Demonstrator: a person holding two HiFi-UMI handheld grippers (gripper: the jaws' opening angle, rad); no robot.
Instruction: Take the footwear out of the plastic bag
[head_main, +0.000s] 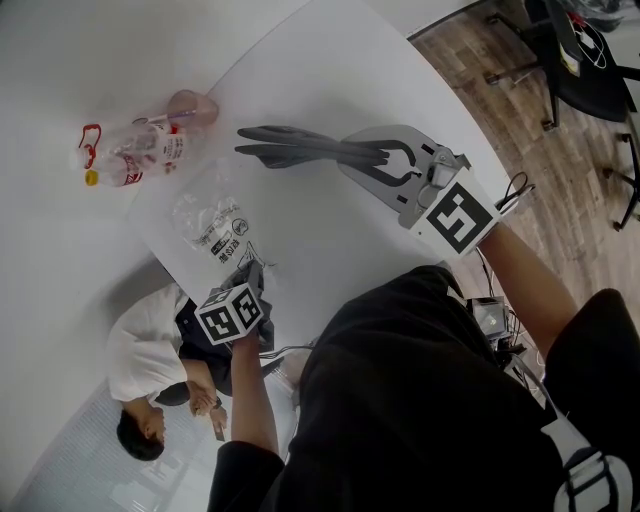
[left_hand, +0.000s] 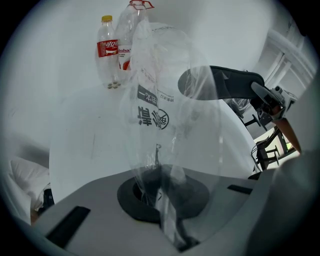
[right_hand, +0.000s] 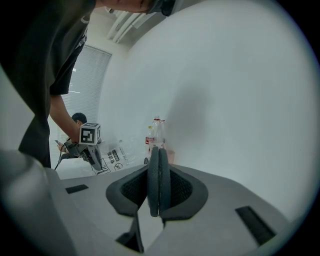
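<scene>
A pair of dark grey flat slippers (head_main: 300, 148), pressed sole to sole, hangs over the white table (head_main: 330, 60), and my right gripper (head_main: 385, 162) is shut on its near end. In the right gripper view the two soles (right_hand: 158, 175) stand edge-on between the jaws of the right gripper (right_hand: 158, 195). At the table's near left edge, my left gripper (head_main: 250, 268) is shut on the clear printed plastic bag (head_main: 210, 225). The bag (left_hand: 160, 100) rises limp from the left gripper (left_hand: 162, 200), and the slippers (left_hand: 235, 82) show behind it, outside the bag.
Two plastic bottles (head_main: 135, 150) lie beside a pink cup (head_main: 192, 105) at the table's far left. A person (head_main: 150, 370) sits low beside the table's left edge. Office chairs (head_main: 580, 60) stand on the wooden floor to the right.
</scene>
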